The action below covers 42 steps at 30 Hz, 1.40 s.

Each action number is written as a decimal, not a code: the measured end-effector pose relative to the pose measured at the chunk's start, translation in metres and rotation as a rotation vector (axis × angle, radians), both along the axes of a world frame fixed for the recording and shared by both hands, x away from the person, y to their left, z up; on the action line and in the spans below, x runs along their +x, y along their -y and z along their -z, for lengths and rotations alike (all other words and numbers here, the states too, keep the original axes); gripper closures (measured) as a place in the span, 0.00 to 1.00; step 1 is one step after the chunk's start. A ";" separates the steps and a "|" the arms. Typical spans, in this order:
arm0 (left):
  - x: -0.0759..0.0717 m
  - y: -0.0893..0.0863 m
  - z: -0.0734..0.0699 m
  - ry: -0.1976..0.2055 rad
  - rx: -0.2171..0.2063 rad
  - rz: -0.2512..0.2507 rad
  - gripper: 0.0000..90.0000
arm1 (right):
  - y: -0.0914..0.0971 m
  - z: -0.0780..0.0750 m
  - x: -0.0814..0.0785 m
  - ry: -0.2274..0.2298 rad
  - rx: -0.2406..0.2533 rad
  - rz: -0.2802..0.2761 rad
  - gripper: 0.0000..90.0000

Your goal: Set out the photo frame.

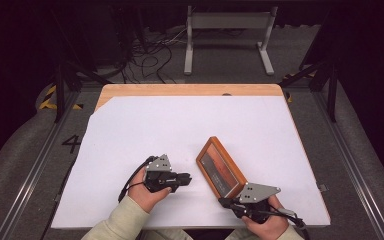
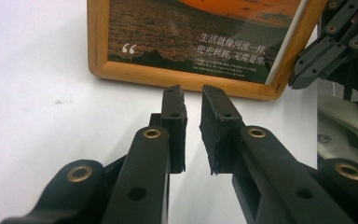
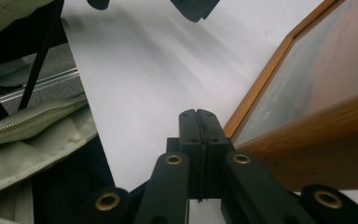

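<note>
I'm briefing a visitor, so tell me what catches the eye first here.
A wooden-framed picture with an orange sunset print lies on the white sheet covering the table, right of centre. The left gripper, slightly open, points at its frame edge, while the right gripper sits shut beside the frame's near corner.

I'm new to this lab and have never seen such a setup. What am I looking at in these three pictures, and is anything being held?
No robot here: a person holds a two-jawed tool in each hand. The high view looks down on a table covered by a white sheet. The left tool and right tool sit near its front edge. The other two pictures come from cameras riding on each tool, looking along its black jaws. On the sheet lies a wooden frame with a reddish picture and printed text. The left tool's jaws stand slightly apart, pointing at the frame's edge. The right tool's jaws are pressed together beside the frame's corner. Neither holds anything.
</note>
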<state>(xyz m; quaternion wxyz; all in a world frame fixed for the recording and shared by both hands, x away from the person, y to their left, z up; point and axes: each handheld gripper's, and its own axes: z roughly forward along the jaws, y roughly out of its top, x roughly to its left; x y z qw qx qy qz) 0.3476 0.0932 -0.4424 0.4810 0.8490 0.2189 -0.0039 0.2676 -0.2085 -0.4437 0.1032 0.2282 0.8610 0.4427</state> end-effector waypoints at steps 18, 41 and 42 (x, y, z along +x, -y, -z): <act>0.001 -0.001 0.001 -0.003 -0.002 -0.008 0.88 | -0.008 0.015 0.000 -0.062 -0.042 -0.012 1.00; 0.003 -0.010 0.002 -0.015 -0.009 -0.034 0.88 | 0.027 0.013 0.020 -0.030 -0.105 0.131 1.00; 0.003 -0.011 0.001 -0.010 -0.008 -0.031 0.88 | 0.029 0.013 0.021 -0.025 -0.110 0.139 1.00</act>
